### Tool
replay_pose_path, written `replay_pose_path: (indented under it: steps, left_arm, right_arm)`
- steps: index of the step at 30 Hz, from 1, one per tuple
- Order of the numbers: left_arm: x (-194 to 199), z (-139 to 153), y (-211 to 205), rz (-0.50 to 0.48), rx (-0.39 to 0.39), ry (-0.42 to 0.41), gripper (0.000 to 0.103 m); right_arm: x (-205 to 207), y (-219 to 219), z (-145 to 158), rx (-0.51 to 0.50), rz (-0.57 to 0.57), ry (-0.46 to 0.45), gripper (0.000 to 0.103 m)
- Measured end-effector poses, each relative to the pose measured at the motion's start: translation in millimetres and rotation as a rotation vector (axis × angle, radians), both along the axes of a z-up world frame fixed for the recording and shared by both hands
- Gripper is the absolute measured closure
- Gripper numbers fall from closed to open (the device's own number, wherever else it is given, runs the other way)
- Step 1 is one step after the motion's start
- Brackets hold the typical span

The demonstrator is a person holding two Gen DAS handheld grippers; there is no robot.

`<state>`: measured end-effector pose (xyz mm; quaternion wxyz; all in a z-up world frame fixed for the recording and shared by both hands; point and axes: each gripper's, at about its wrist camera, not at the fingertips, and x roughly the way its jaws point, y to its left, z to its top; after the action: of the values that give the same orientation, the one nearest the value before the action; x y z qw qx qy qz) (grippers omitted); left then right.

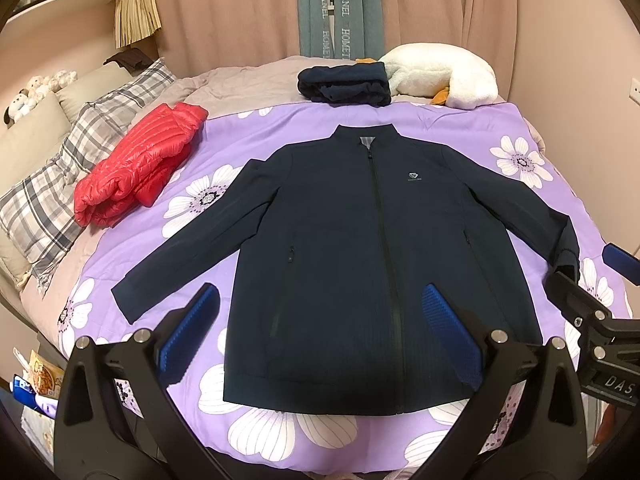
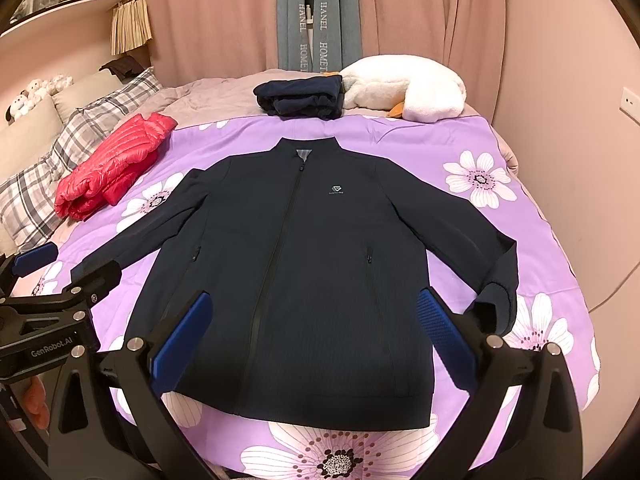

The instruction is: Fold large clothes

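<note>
A large navy zip jacket (image 1: 352, 248) lies flat, front up, on a purple flowered bedspread (image 1: 132, 248), sleeves spread out to both sides; it also shows in the right wrist view (image 2: 304, 248). My left gripper (image 1: 320, 320) is open and empty, hovering above the jacket's lower hem. My right gripper (image 2: 314, 324) is open and empty, hovering above the hem as well. The right gripper shows at the right edge of the left wrist view (image 1: 588, 276), near the right sleeve cuff. The left gripper shows at the left edge of the right wrist view (image 2: 60, 264), near the left cuff.
A folded red puffer jacket (image 1: 136, 168) lies left of the navy jacket. A folded dark garment (image 1: 344, 84) and a white plush goose (image 1: 444, 76) sit at the far side. Plaid pillows (image 1: 60, 184) lie at the left. Curtains hang behind the bed.
</note>
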<state>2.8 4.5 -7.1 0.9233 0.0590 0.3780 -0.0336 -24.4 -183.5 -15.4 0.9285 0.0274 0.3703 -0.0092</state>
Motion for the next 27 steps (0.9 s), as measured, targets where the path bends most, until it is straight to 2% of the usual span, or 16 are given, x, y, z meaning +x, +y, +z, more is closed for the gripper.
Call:
replay_pose_path:
  steps: [27]
  left_arm:
    - [1.7, -5.6, -4.6, -0.005, 0.002, 0.008, 0.002]
  right_arm:
    - [-0.1, -0.2, -0.1, 0.002, 0.000, 0.000, 0.001]
